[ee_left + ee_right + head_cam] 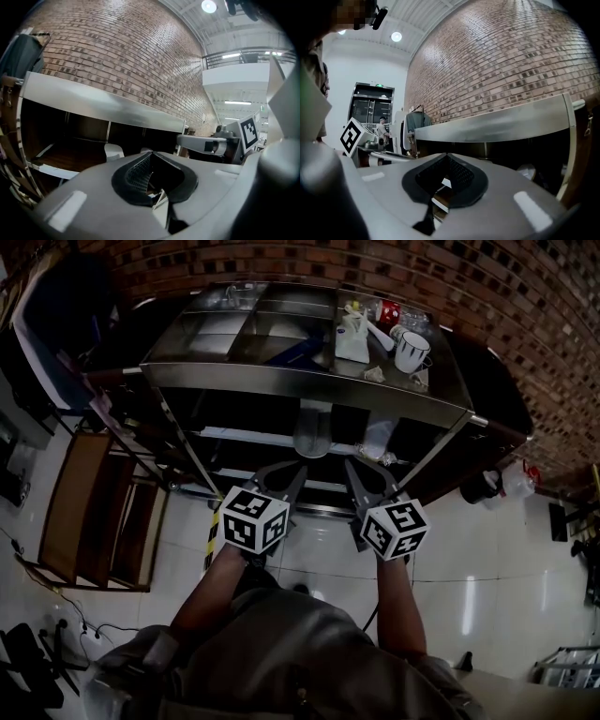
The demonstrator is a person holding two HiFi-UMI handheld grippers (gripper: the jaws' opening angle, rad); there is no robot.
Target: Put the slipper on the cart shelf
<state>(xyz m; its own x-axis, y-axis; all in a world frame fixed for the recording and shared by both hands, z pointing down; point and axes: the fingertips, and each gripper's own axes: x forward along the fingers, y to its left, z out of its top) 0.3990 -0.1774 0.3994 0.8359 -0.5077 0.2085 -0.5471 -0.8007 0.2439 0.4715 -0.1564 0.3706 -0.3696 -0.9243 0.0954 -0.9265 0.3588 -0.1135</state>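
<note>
A pale grey slipper lies on the cart's middle shelf, under the steel top. Both grippers hover in front of the cart, short of the shelf, and point at it. My left gripper is below and left of the slipper, my right gripper below and right. Neither touches it. In the left gripper view the left gripper has its jaws together with nothing between them. The right gripper looks the same in its own view, shut and empty.
The cart top carries a white mug, a white bottle and steel trays. A pale bag sits on the shelf right of the slipper. A wooden rack stands left, a brick wall behind.
</note>
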